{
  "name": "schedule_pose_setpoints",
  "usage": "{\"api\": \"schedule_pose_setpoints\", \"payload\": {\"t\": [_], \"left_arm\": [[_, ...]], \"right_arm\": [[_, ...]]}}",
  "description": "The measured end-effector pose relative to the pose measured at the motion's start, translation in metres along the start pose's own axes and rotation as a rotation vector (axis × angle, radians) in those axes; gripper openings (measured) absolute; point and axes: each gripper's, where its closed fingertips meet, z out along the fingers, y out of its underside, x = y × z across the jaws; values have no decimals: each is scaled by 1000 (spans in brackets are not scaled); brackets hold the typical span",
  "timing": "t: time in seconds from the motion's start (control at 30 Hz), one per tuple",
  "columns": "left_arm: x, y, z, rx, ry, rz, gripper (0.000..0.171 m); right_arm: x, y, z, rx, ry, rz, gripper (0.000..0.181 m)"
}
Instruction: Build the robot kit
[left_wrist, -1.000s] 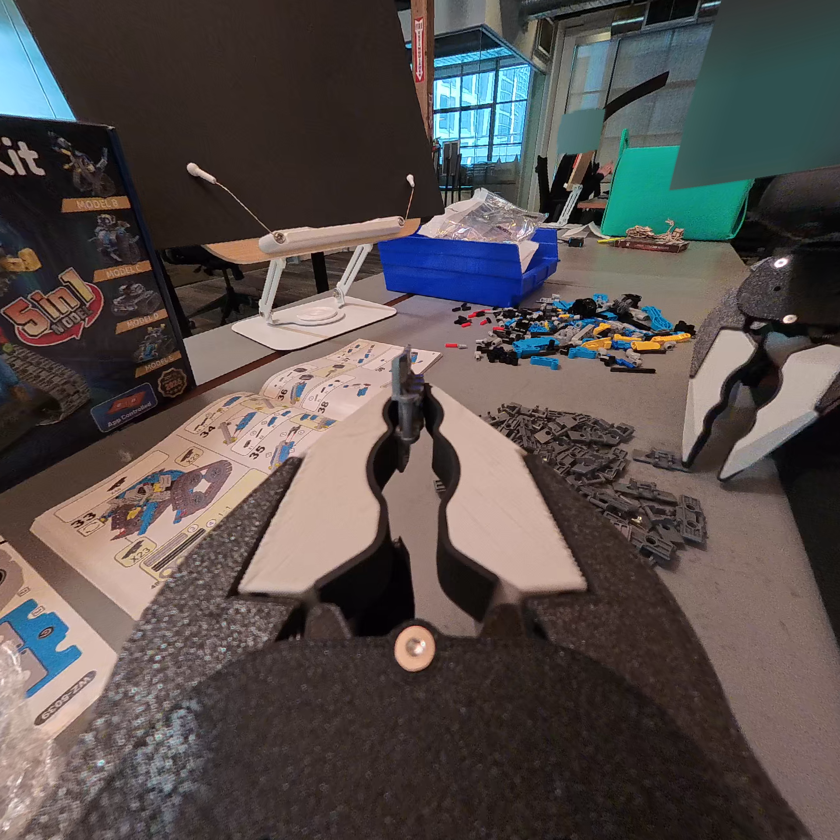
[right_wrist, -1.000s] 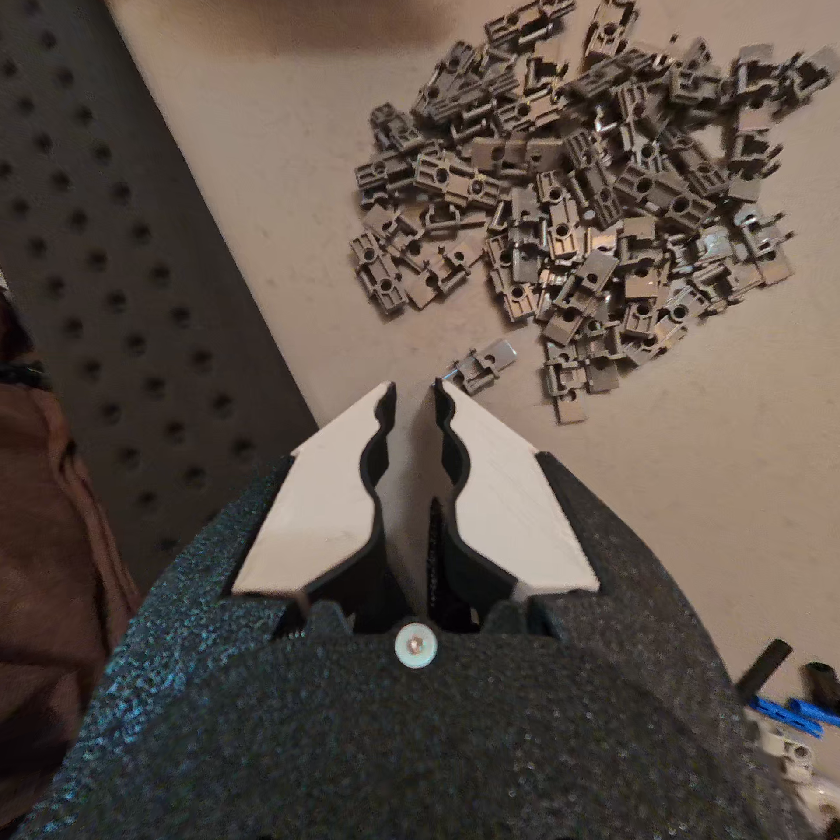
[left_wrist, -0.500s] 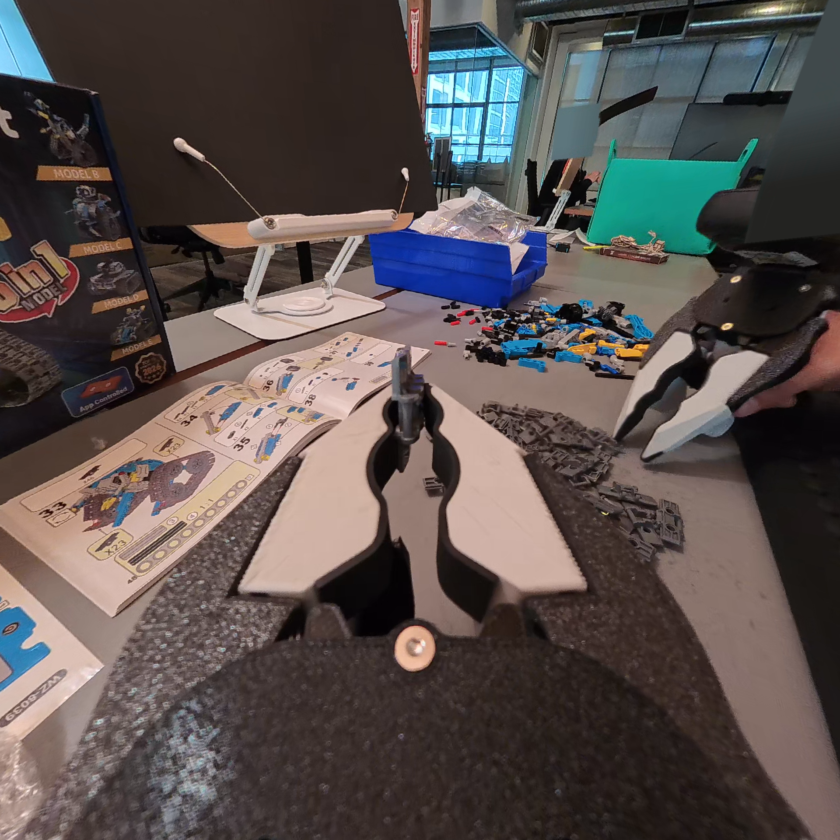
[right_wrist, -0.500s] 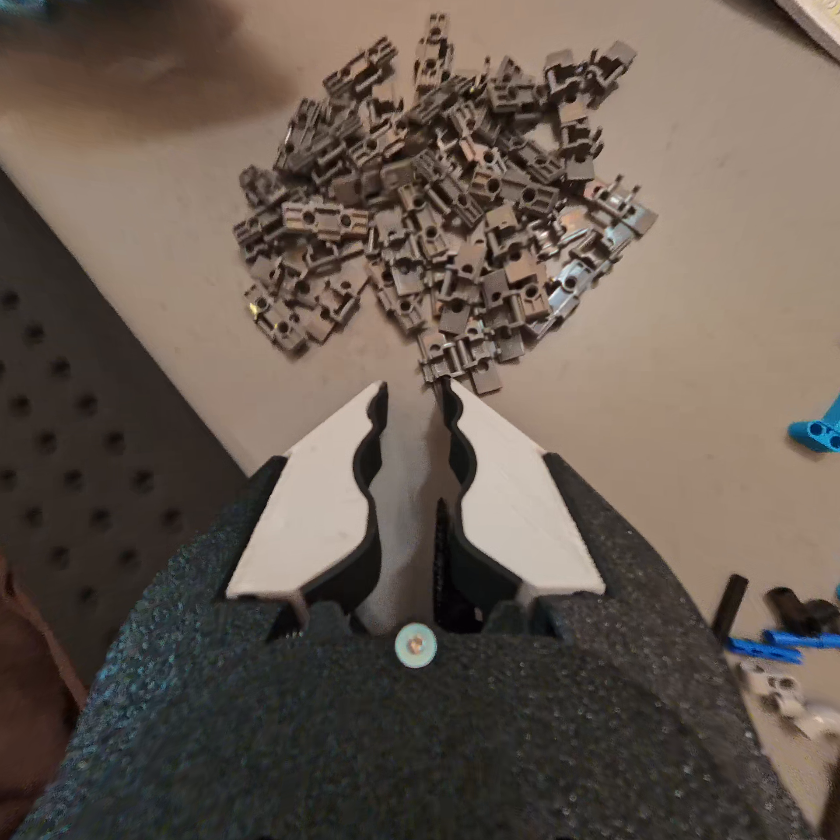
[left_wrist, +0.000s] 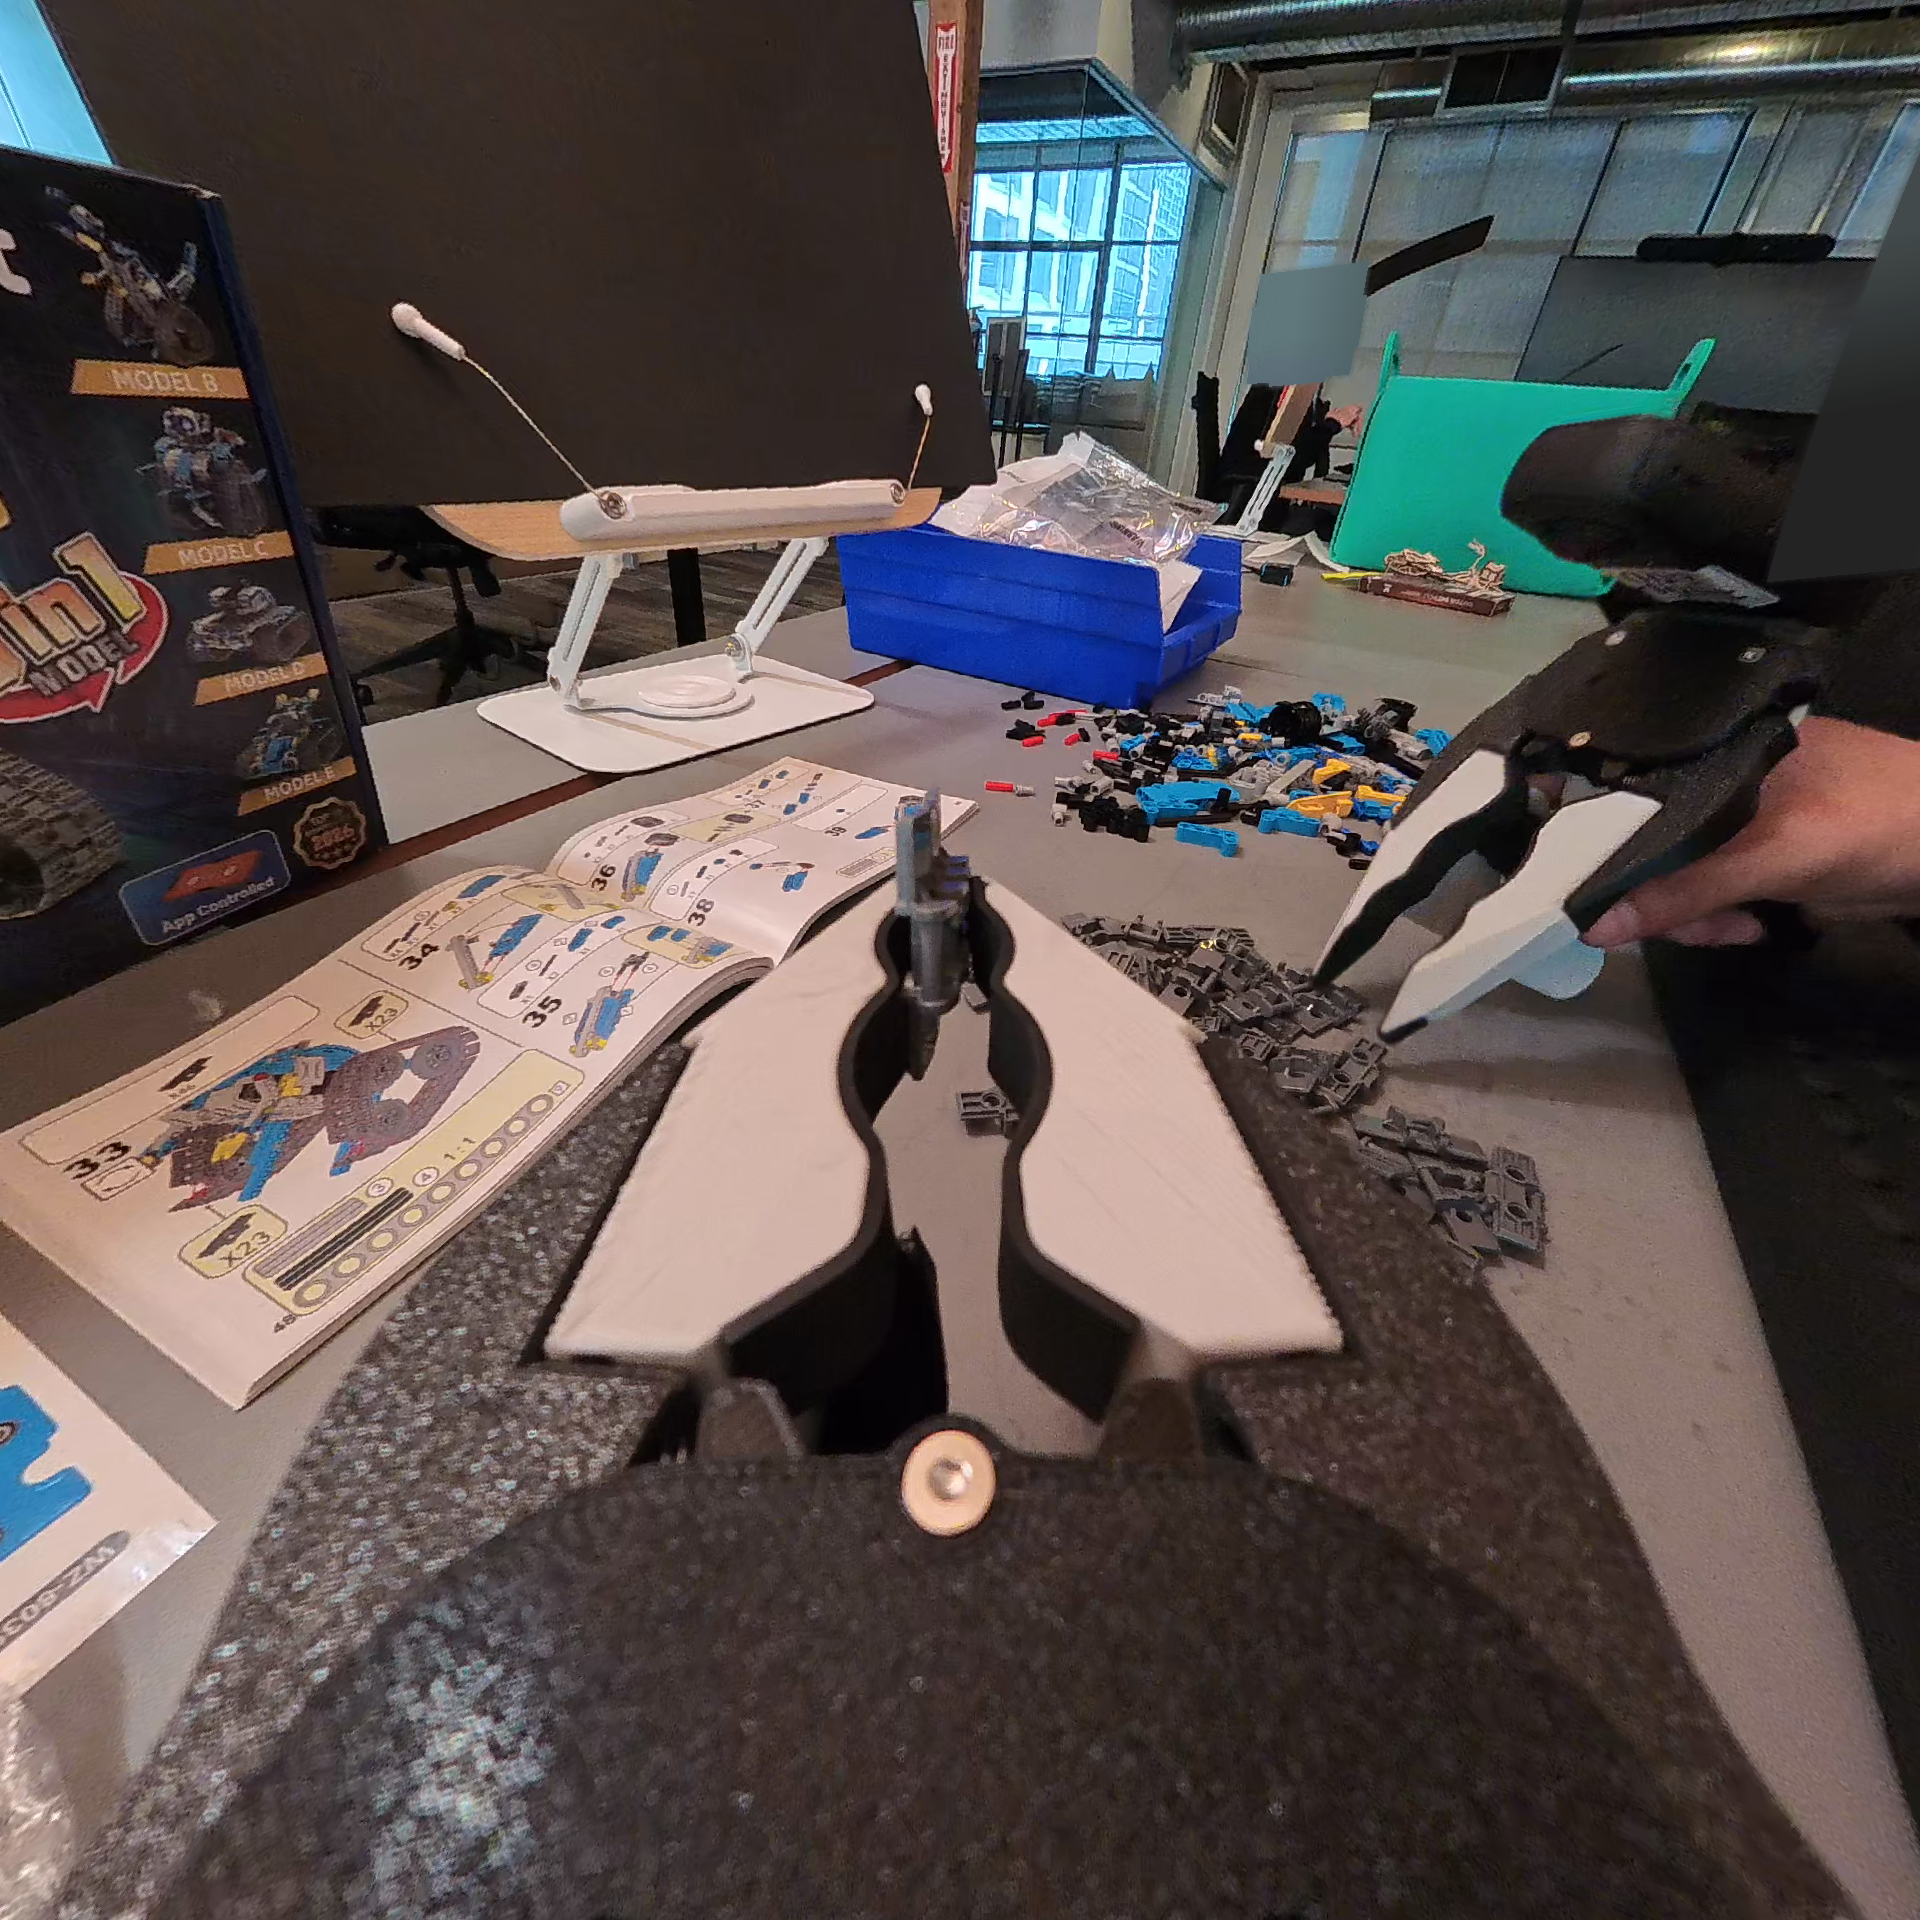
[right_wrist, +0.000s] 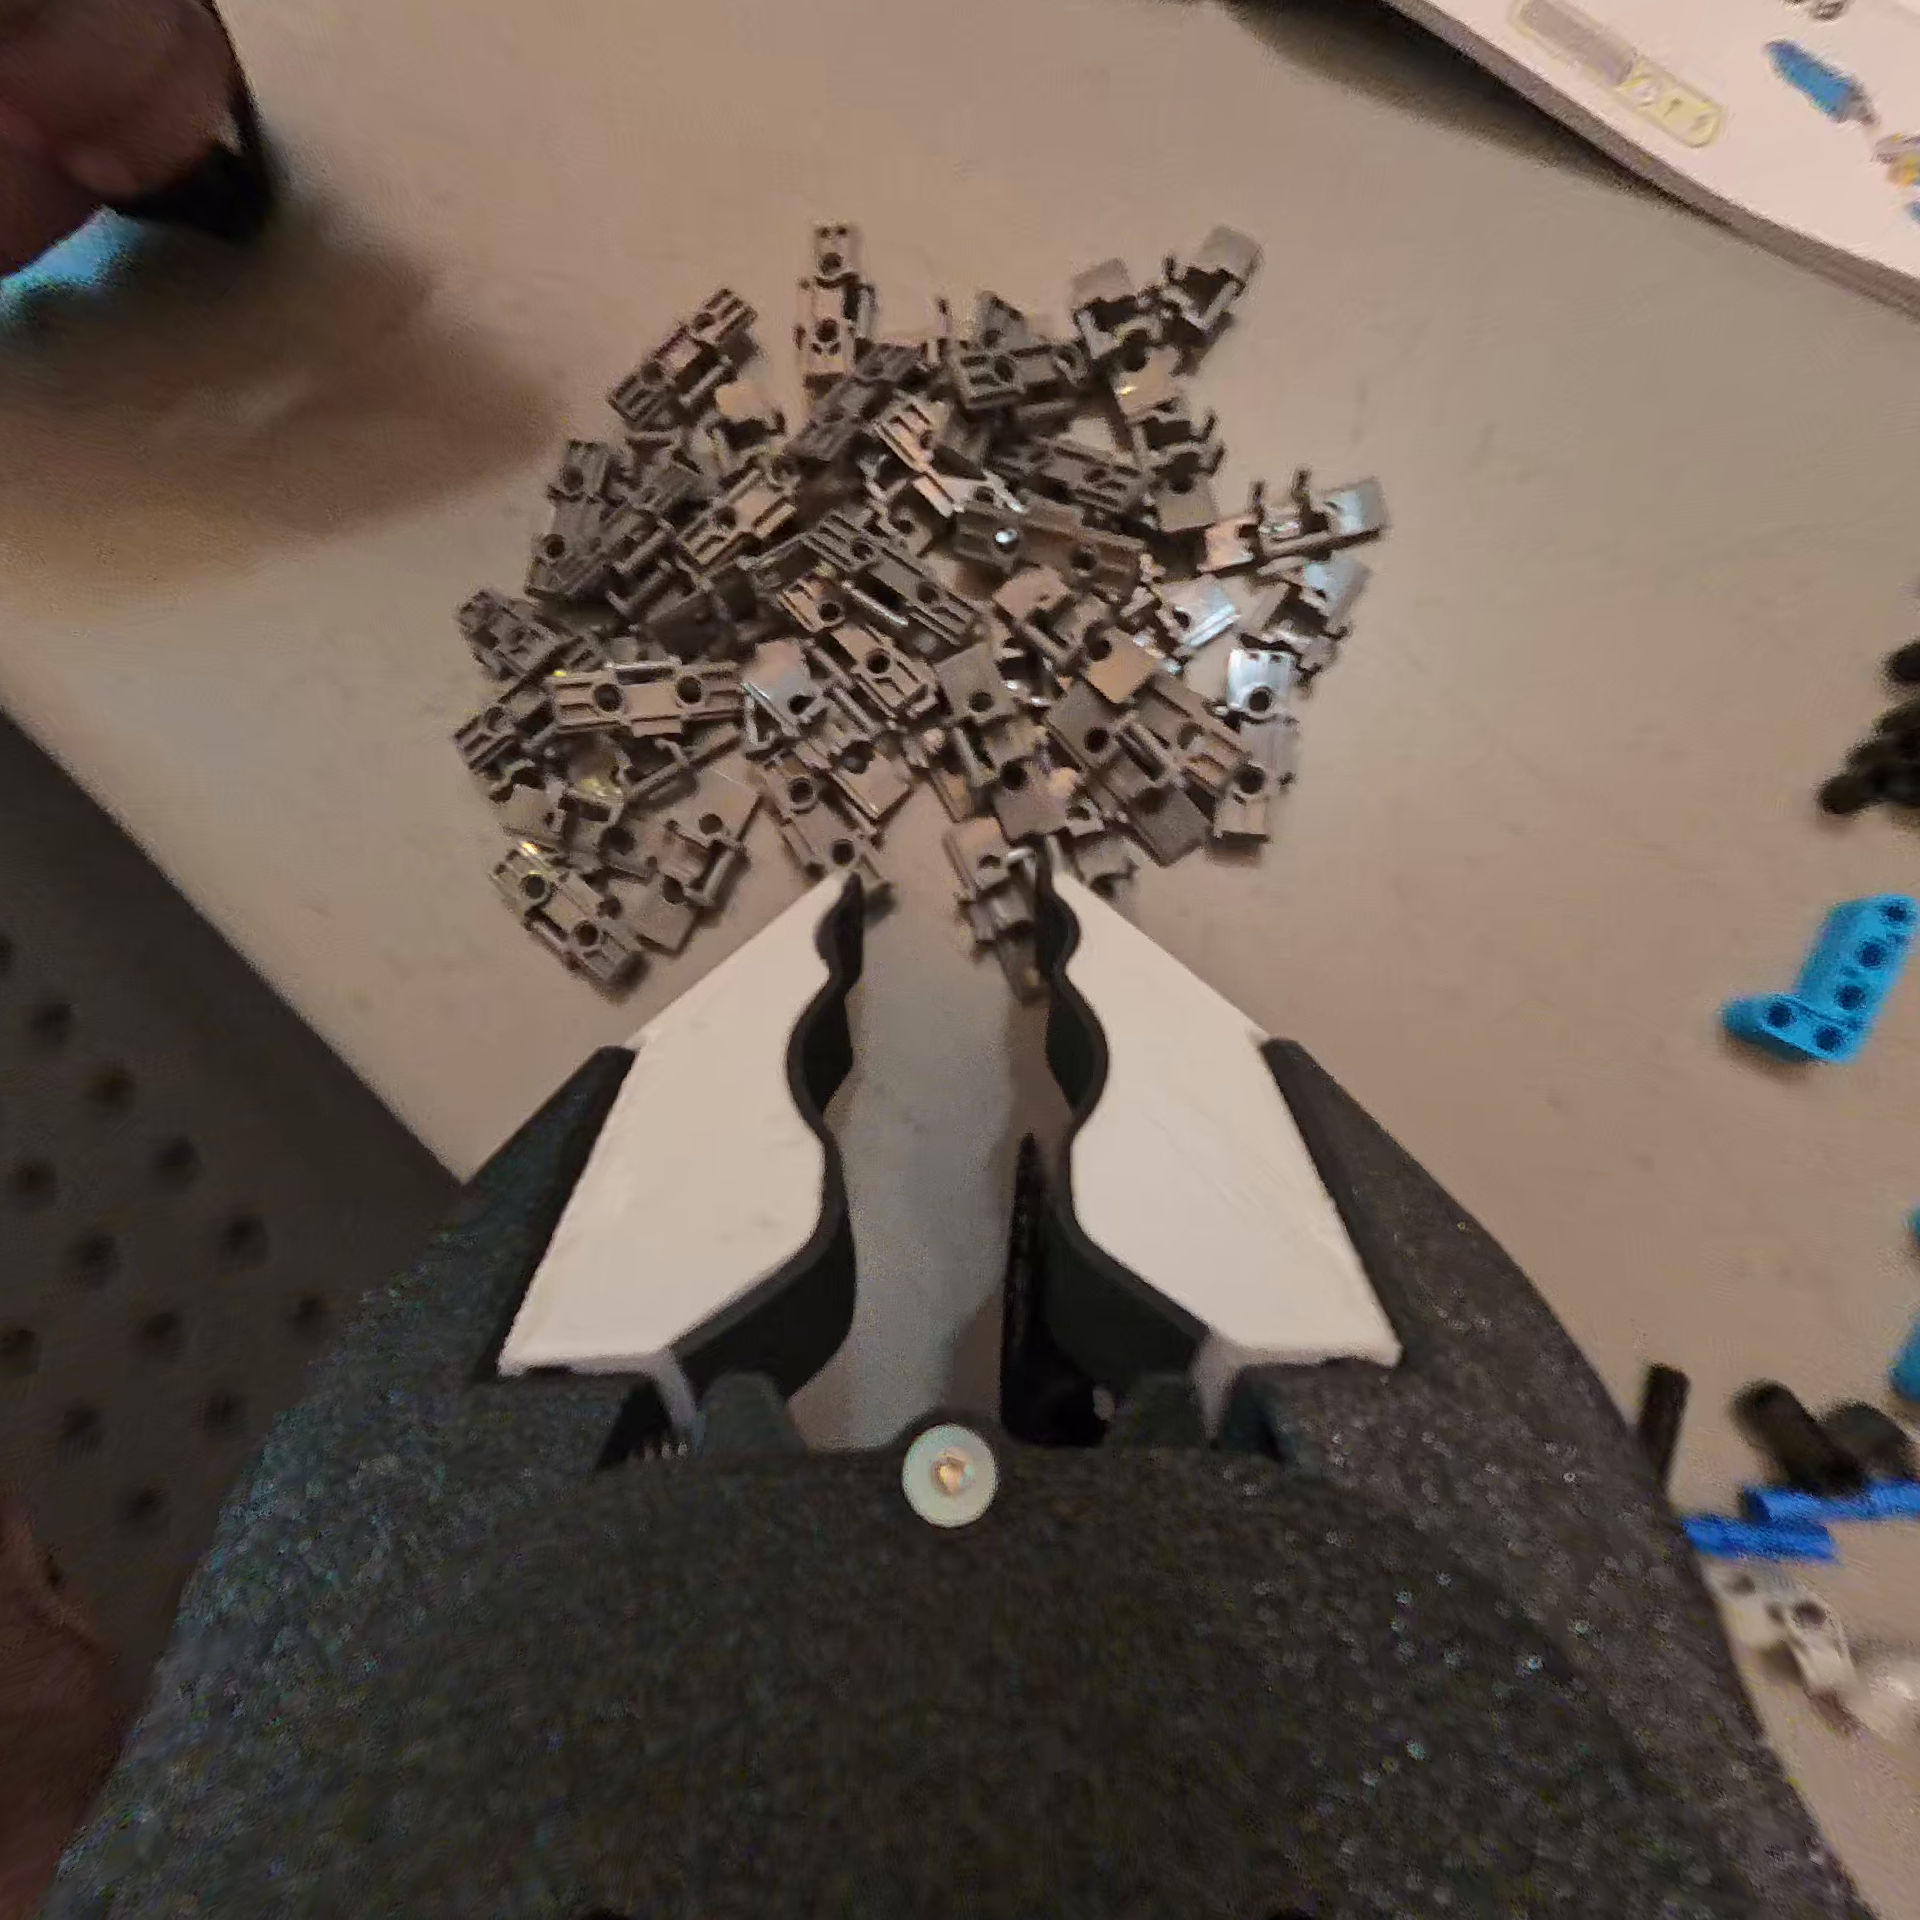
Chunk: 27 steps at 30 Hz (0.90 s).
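**Grey links on the bench, one strip held upright**

Jaws of the left gripper (left_wrist: 940, 914) are closed on a short grey track strip (left_wrist: 925, 914), which stands upright between the tips, its top poking above them. A single loose grey link (left_wrist: 987, 1110) lies on the grey table (left_wrist: 1621, 1247) below, seen through the gap between the fingers.

At about 2 o'clock from the left gripper, the right gripper (left_wrist: 1361, 1003) points down into a pile of grey track links (left_wrist: 1236, 977), its jaws parted. In its own wrist view the right gripper (right_wrist: 945, 899) has both tips at the near edge of that pile (right_wrist: 914, 582), with one link (right_wrist: 997, 894) lying between them, beside the right fingertip; it is not pinched.

An open instruction booklet (left_wrist: 436, 1018) lies at 10 o'clock from the left gripper, a heap of blue, black and yellow parts (left_wrist: 1247, 758) at 1 o'clock, and a blue bin (left_wrist: 1029, 613) beyond at 12.
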Motion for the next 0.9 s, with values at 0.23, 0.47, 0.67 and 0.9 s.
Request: {"api": "schedule_pose_setpoints", "payload": {"t": [0.23,0.47,0.67,0.9], "left_arm": [[2,0,0,-3,5,1,8],[1,0,0,-1,3,-6,8],[1,0,0,-1,2,-2,8],[2,0,0,1,4,-6,8]], "right_arm": [[-19,39,-16,-175,-172,-466,31],[-31,42,-34,-162,-158,-379,23],[-39,40,-21,-155,-155,-140,33],[-25,22,-15,-96,-67,-162,30]]}}
